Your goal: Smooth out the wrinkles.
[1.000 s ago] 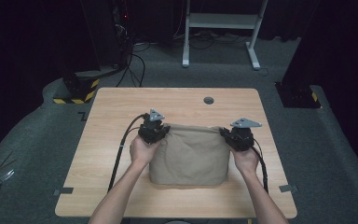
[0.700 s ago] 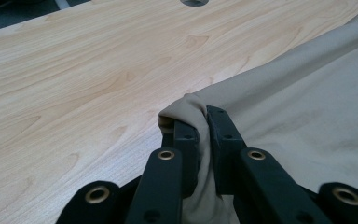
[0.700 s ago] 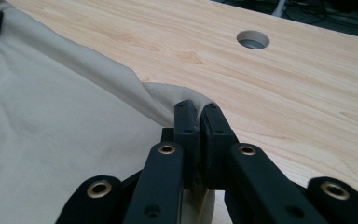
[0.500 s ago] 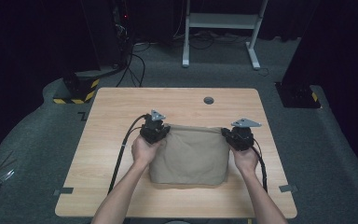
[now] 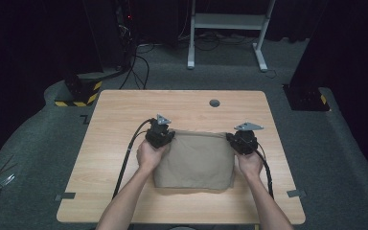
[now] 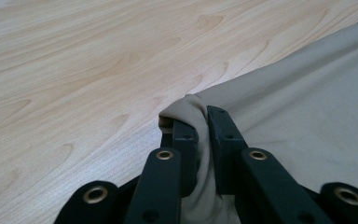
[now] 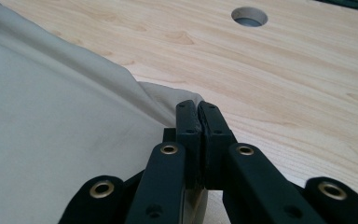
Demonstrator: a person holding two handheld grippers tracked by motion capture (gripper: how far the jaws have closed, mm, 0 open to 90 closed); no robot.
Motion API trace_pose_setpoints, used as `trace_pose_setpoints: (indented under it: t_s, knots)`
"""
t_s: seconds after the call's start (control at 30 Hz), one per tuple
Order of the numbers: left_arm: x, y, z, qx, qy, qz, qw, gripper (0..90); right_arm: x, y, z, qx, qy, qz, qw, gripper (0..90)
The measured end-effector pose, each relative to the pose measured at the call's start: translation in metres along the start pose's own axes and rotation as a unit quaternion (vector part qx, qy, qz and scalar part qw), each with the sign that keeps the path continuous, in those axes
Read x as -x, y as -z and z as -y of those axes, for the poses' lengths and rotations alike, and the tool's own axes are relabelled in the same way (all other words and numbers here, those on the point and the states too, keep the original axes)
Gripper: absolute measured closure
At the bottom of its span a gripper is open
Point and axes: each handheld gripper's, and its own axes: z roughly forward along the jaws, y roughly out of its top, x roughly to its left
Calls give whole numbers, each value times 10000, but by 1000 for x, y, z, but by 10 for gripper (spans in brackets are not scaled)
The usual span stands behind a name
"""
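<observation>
Both tongs are showing black jaws built of flat bars, each bar carrying brass-ringed rivet holes and small dark screws. The left tongs (image 5: 159, 134) and right tongs (image 5: 243, 140) are each wearing a grey three-cornered plate on top and trailing a black cable. The forearms are showing no sleeves.

Beige cloth (image 5: 194, 158) on wooden table (image 5: 120, 115)
</observation>
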Motion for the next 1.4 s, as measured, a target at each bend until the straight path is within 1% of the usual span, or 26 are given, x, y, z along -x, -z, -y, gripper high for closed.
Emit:
trace_pose_setpoints:
  t_s: [0.03,0.1,0.27,0.33,0.4,0.43,0.7,0.8,0.9,1.03,1.13,1.23,1.4]
  knots:
    - [0,-1,0,-19,21,13,10000,826,0,-1,0,-24,-6,8,10000,876]
    - [-1,-3,1,-72,-13,-2,10000,825,0,-3,1,-66,16,17,10000,877]
    - [-1,-8,4,-144,20,10,9999,821,1,-7,2,-148,-9,13,9999,876]
    - [-1,-10,6,-193,-49,-22,9998,821,1,-9,3,-175,-52,8,9998,876]
    - [-1,-11,7,-209,-30,-12,9998,821,0,-9,4,-180,-11,19,9998,877]
    - [-1,-11,8,-210,12,17,9998,821,0,-10,4,-184,14,24,9998,877]
    - [-1,-13,11,-275,7,24,9996,821,0,-13,6,-253,5,-15,9997,877]
    - [0,-14,13,-291,34,38,9996,821,0,-14,10,-274,-25,-33,9996,876]
    - [0,-15,14,-326,9,28,9995,819,1,-16,13,-310,-30,-40,9995,876]
    - [0,-16,14,-354,76,21,9993,809,1,-18,15,-321,-47,-42,9995,875]
    - [0,-17,12,-362,169,-18,9992,777,1,-18,16,-330,-43,-12,9994,864]
    - [-1,-15,12,-337,149,-58,9993,737,2,-18,16,-335,-92,28,9994,830]
    - [-5,-5,10,-172,202,-125,9996,593,6,-9,14,-269,-109,100,9995,762]
